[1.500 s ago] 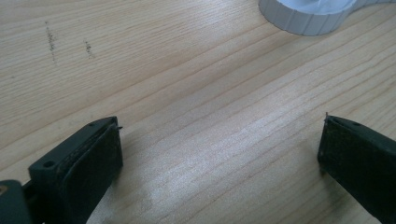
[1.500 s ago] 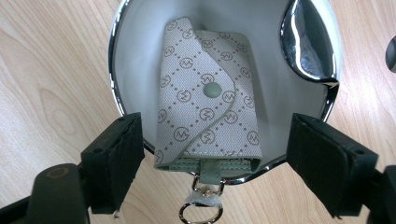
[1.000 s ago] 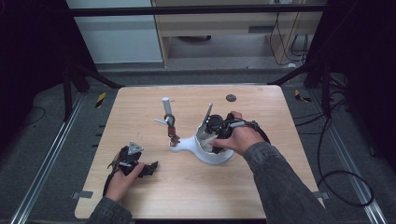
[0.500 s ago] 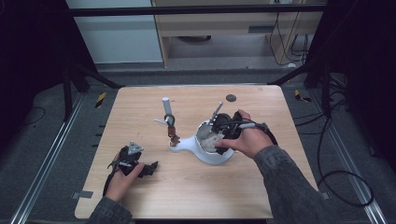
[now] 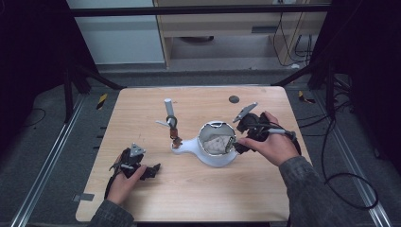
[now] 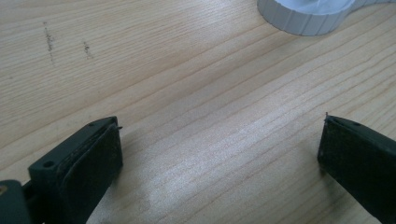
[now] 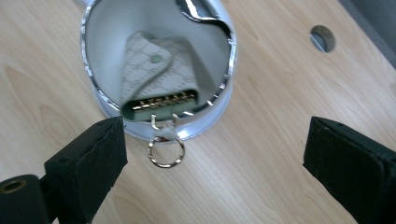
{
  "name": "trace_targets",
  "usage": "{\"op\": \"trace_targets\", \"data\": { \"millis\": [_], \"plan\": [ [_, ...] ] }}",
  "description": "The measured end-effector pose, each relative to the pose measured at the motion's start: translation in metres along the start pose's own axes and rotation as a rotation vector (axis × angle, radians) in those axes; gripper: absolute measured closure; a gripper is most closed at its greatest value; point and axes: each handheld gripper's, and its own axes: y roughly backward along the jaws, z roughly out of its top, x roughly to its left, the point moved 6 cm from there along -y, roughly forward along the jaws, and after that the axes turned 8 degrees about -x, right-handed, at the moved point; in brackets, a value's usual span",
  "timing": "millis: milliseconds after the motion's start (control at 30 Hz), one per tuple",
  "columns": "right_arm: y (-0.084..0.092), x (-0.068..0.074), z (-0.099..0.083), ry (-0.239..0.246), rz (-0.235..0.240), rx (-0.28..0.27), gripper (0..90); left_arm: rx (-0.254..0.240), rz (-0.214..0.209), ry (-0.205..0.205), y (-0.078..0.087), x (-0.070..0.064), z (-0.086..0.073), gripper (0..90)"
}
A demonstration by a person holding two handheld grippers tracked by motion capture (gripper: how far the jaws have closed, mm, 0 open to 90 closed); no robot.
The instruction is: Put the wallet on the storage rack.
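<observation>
Pale wooden desk [image 5: 198, 189] carries a white plastic bowl-shaped holder with a chrome rim [image 5: 216, 147] near its centre, w/ a spout-like arm going left to a small upright stand w/ a grey cylinder on top [image 5: 169, 105]. Inside the bowl lies a beige patterned key pouch w/ a row of gold hooks [image 7: 156, 79]; its edge w/ the hooks leans on the near rim, and a silver key ring [image 7: 165, 152] hangs out over the rim onto the desk.

Right tongs [image 7: 215, 158] are released, jaws wide apart, just beside the bowl's right side, one jaw near the ring; nothing is between them. In the high view the right hand [image 5: 269, 142] holds them at the bowl's right edge.

Left tongs [image 6: 219, 149] are also released, low over bare wood at the front-left part of the desk, well apart from the bowl. A dark round hole [image 5: 233, 99] sits in the desk top toward the far side.
</observation>
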Motion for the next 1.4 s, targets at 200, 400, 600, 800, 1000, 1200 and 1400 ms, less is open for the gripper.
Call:
{"op": "trace_targets", "data": {
  "millis": [200, 400, 600, 800, 1000, 1200, 1400],
  "plan": [
    [0.005, -0.014, -0.026, -0.067, -0.048, -0.068, 10.2, 0.000, 0.000, 0.001, 0.000, 0.000, 0.000, 0.0],
    [0.002, -0.017, -0.044, -0.096, -0.065, -0.114, 11.3, 0.002, 0.000, -0.002, 0.000, 0.000, 0.000, 0.0],
    [-0.005, -0.021, -0.061, -0.137, -0.079, -0.146, 10.3, 0.002, 0.000, -0.003, 0.000, 0.000, 0.000, 0.0],
    [-0.016, -0.019, -0.080, -0.191, -0.079, -0.156, 10.1, 0.002, 0.000, -0.001, 0.000, 0.000, 0.000, 0.0],
    [-0.026, -0.016, -0.098, -0.248, -0.076, -0.154, 10.0, 0.002, 0.000, -0.002, 0.000, 0.000, 0.000, 0.0],
    [-0.037, -0.014, -0.116, -0.302, -0.065, -0.148, 9.0, 0.002, 0.000, -0.002, 0.000, 0.000, 0.000, 0.0],
    [-0.049, -0.015, -0.133, -0.369, -0.068, -0.142, 5.5, 0.000, 0.000, 0.000, 0.000, 0.000, 0.000, 0.0]
  ]
}}
